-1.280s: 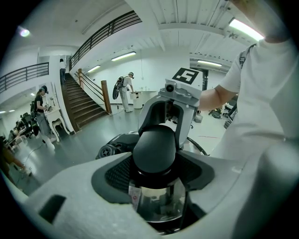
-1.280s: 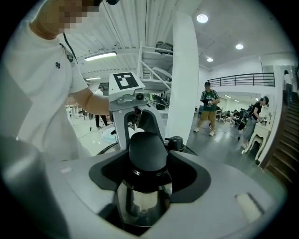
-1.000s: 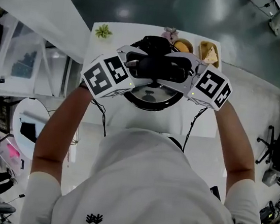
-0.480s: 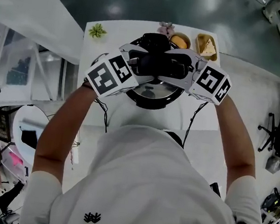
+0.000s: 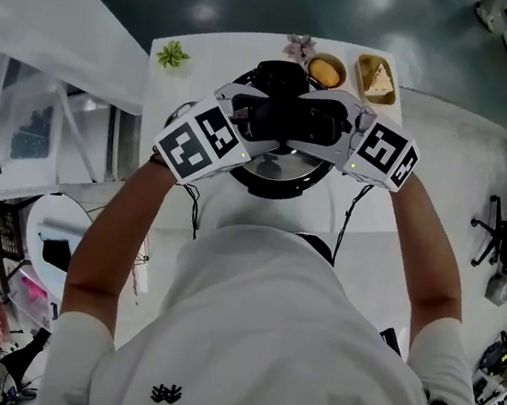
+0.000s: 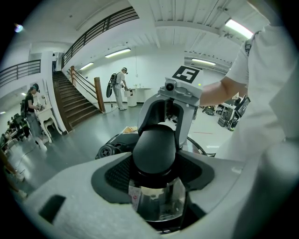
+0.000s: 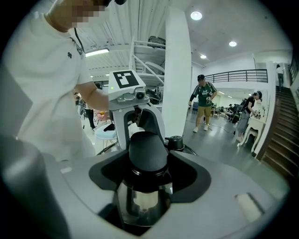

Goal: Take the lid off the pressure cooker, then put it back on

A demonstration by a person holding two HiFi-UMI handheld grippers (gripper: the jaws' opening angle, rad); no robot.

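No words or numbers readable anywhere. Left marker cube (image 5: 202, 139) and right marker cube (image 5: 385, 154) carried black-and-white square code patterns, no letters. Small black emblem (image 5: 171, 395) on back of white shirt (image 5: 263, 337), no lettering. White sticker (image 6: 135, 200) with red print below lid knob (image 6: 154, 149), too small to read.

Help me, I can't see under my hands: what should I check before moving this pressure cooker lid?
1. Left tool shut on the lid handle: ok.
2. Right tool shut on the lid handle, facing the left one: ok.
3. Pressure cooker well inside the table edges: ok.
4. Round bowl and rectangular dish stand apart behind the cooker: ok.
5. Lid unlocked and free to lift: cannot tell.
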